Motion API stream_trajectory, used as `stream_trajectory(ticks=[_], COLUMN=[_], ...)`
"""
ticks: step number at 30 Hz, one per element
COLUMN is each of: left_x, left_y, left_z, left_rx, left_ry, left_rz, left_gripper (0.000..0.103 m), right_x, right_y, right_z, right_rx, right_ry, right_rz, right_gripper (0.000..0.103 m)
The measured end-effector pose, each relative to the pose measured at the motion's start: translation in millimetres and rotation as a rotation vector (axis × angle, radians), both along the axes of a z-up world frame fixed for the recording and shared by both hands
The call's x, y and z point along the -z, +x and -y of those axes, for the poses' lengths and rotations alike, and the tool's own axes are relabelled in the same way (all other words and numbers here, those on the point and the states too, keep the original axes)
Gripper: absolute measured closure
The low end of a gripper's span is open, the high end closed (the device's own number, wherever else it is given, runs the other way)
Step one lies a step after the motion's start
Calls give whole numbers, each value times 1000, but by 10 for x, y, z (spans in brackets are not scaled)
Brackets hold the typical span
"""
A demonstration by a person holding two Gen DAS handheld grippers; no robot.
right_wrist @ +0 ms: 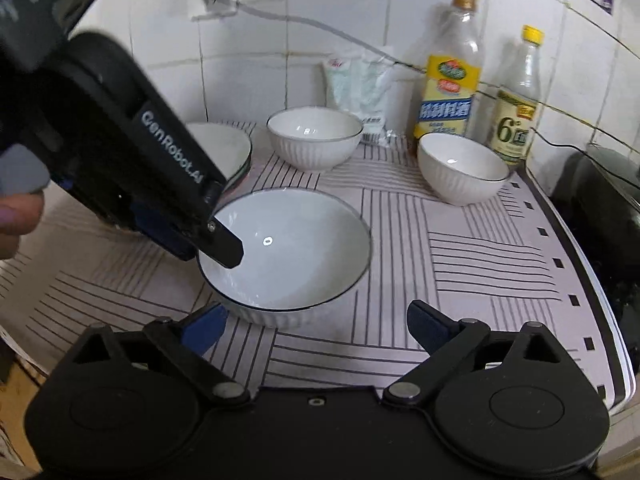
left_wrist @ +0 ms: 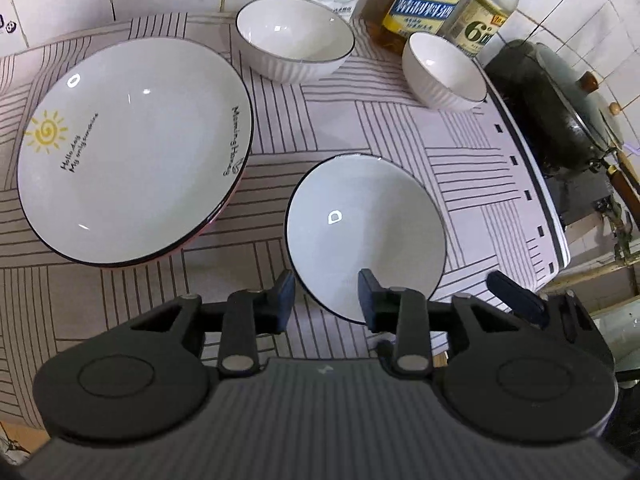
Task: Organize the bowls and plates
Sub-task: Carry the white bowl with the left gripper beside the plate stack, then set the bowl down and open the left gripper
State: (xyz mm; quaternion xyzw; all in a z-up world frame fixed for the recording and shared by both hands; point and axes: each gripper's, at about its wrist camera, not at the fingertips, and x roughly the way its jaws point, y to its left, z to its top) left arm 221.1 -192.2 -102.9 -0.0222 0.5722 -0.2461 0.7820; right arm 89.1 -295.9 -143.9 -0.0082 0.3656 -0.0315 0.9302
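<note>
Left claw (left_wrist: 326,296) set astride the near rim of the wide bowl (left_wrist: 366,232), one finger inside, one outside, not clearly clamped; probably for lifting by the edge. Right claw (right_wrist: 316,330) wide open, holding nothing, just before the same bowl. Beyond on the desk (left_wrist: 360,128): big plate (left_wrist: 132,148), two smaller bowls (left_wrist: 294,38), well apart, presumably for stacking.
</note>
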Motion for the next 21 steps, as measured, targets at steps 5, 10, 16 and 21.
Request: stream_trajectory(ticks=[5, 10, 16, 21], left_x=[-142, -284, -542, -740], left_y=[-18, -37, 25, 146], left_z=[20, 65, 141, 160], left_rx=[-4, 0, 62, 106], left_ry=[3, -5, -8, -24], left_rz=[45, 71, 93, 121], left_gripper=[53, 45, 38, 37], right_x=[-136, -264, -558, -808], right_y=[-135, -179, -61, 122], right_z=[214, 525, 680, 879], right_rx=[55, 157, 231, 254], right_ry=[19, 146, 168, 219], right_rz=[9, 23, 7, 19], right_gripper=[5, 11, 13, 13])
